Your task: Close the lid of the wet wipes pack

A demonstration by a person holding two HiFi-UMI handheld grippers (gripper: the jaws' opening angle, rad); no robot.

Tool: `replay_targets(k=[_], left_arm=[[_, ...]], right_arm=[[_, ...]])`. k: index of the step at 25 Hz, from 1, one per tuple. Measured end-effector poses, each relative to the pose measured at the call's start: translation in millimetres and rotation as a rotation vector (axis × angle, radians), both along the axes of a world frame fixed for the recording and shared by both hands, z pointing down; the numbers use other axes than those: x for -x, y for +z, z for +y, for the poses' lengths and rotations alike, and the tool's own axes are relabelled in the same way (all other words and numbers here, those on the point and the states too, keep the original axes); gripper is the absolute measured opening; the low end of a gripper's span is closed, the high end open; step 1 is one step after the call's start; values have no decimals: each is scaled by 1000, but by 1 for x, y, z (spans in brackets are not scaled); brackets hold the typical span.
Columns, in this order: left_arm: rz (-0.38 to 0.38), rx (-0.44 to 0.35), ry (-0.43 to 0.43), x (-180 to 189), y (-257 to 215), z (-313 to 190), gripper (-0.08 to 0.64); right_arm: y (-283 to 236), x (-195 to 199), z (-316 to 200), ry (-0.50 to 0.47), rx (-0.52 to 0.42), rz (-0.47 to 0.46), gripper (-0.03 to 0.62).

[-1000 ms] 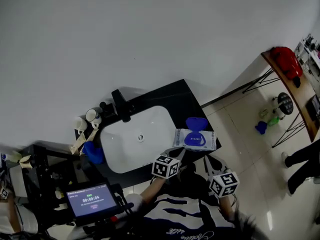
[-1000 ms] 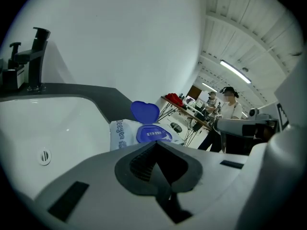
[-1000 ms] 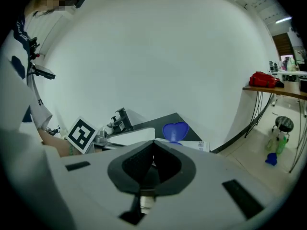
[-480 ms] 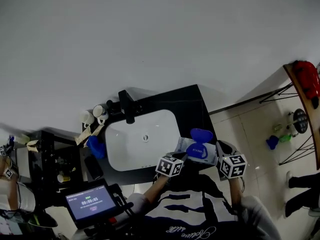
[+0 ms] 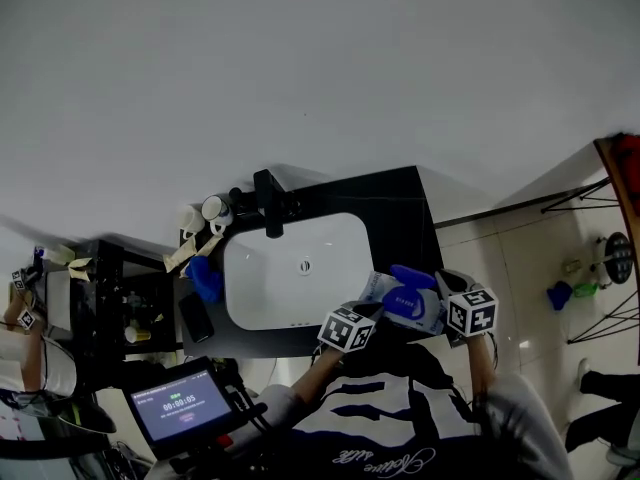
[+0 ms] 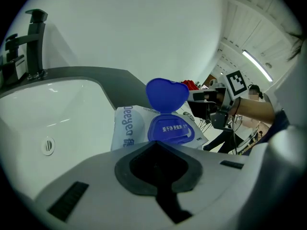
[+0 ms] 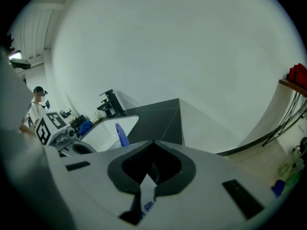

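Note:
The wet wipes pack (image 5: 392,292) is white with blue print and sits at the sink's front right corner, between my two grippers. Its blue heart-shaped lid (image 5: 411,277) stands open and upright above the blue opening. The left gripper view shows the lid (image 6: 166,94) raised over the pack (image 6: 128,125), just past my left gripper (image 6: 156,143), whose jaws are shut with nothing seen between them. My right gripper (image 5: 445,294) is at the pack's right end. In the right gripper view a white-and-blue edge of the pack (image 7: 147,196) is pinched in the shut jaws.
A white sink basin (image 5: 262,288) is set in a black counter (image 5: 400,208), with a black faucet (image 5: 268,204) behind it. Cups (image 5: 203,212) and a blue object (image 5: 206,277) stand at the sink's left. A timer screen (image 5: 180,400) is at the lower left.
The pack has shifted from the counter right of the sink toward the front edge. Both grippers have closed in on its ends, and the right one now holds its edge.

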State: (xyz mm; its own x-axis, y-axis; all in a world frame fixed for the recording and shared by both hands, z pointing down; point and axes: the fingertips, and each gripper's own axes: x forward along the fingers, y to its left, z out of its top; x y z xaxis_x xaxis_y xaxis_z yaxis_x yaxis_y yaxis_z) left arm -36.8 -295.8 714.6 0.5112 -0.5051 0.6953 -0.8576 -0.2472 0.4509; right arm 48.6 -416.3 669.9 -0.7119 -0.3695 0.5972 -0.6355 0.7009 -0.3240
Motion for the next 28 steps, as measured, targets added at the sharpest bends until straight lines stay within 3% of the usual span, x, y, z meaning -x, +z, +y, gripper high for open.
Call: replay_targets(k=[5, 9, 13, 21, 28], left_arm=[[13, -14, -36, 3, -4, 0, 0], [67, 2, -116, 14, -5, 5, 0], [59, -10, -158, 29, -5, 8, 0], [93, -75, -181, 51, -31, 13, 0], [152, -179, -155, 64, -69, 20, 0]], right_arm=[[-7, 13, 49, -120, 16, -8, -2], [3, 26, 87, -226, -1, 52, -2], [23, 34, 99, -273, -32, 167, -2], [25, 39, 99, -193, 9, 257, -2], [2, 41, 105, -12, -34, 151, -2]])
